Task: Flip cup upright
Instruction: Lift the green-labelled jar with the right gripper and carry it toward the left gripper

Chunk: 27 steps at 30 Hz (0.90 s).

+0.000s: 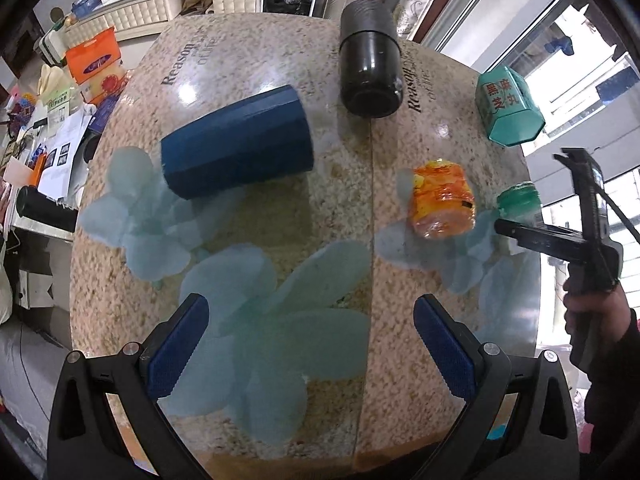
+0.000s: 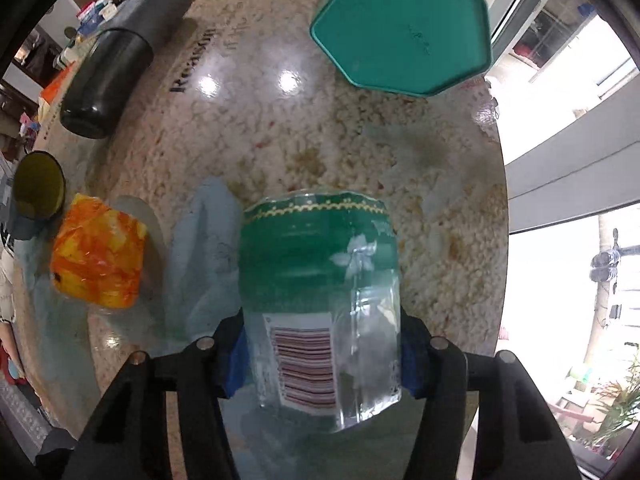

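Between the right gripper's pads: right gripper [image 2: 320, 354] closed on the clear glass cup [image 2: 320, 304], its blue pads [image 2: 232, 364] pressing both sides of the barcode end.
Cup's place: at the right side of the table [image 2: 280, 140], its green-banded end pointing away from the tool; whether it rests on the tabletop or is lifted I cannot tell.
Left gripper: left gripper [image 1: 310, 348] wide open, holding nothing, hovering over the near table.
Step in hand: grasp made, the turn apparently not finished.
Next move: likely a wrist roll to stand the cup upright, clear of the teal tin [image 2: 400, 28] and orange packet [image 2: 100, 252].
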Available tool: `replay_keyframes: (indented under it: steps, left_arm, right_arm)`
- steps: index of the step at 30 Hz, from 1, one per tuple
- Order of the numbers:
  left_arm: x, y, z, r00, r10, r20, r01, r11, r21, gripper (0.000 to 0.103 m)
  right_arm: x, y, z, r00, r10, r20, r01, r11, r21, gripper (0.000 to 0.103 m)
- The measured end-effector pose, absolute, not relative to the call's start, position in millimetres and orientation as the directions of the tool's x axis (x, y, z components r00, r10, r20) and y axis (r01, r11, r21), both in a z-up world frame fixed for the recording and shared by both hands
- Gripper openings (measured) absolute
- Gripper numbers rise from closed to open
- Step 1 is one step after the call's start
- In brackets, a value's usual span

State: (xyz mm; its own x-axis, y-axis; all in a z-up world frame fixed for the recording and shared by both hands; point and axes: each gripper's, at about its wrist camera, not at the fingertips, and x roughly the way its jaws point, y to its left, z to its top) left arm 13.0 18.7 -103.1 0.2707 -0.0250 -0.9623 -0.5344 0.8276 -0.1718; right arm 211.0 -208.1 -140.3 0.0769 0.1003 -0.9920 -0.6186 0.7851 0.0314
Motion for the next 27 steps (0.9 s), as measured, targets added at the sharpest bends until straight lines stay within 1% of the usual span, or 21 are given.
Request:
replay_keyframes:
  steps: [6, 8, 12, 15, 19, 23, 27]
  left_arm:
    - [-2, 31, -102, 0.277, -0.027, -0.96, -0.516, 0.839, -0.172, 0.103]
    - [-7, 34, -101, 0.285, -0.035, -0.958, -0.507, 0.843, -0.181, 0.103]
    - [-20, 41, -99, 0.295, -0.052, -0.954, -0.484, 0.853, -0.197, 0.103]
    - [-30, 42, -96, 0.294, -0.037, -0.955, -0.45, 0.876, -0.173, 0.103]
    - [-45, 45, -95, 0.296, -0.048, -0.954, -0.41, 0.896, -0.172, 0.103]
    - [-62, 55, -99, 0.271, -0.047, -0.961, -0.416, 0.895, -0.161, 0.103]
    - [-77, 67, -104, 0.256, -0.052, -0.965, -0.434, 0.886, -0.163, 0.103]
  right_arm:
    - [169, -200, -107, 0.099, 0.136, -0.986, -0.643, 0.765, 0.041, 0.056]
    - [148, -198, -93, 0.102, 0.147, -0.984, -0.656, 0.754, 0.045, 0.056]
    - [97, -184, -82, 0.1, 0.165, -0.981, -0.705, 0.708, 0.047, 0.056]
    - [74, -167, -92, 0.113, 0.152, -0.982, -0.747, 0.665, 0.017, 0.056]
    - [48, -140, -111, 0.053, 0.166, -0.985, -0.777, 0.626, 0.063, 0.056]
    - [26, -116, -132, 0.003, 0.162, -0.987, -0.809, 0.58, 0.093, 0.056]
    - [17, -94, -141, -0.024, 0.154, -0.988, -0.832, 0.544, 0.105, 0.056]
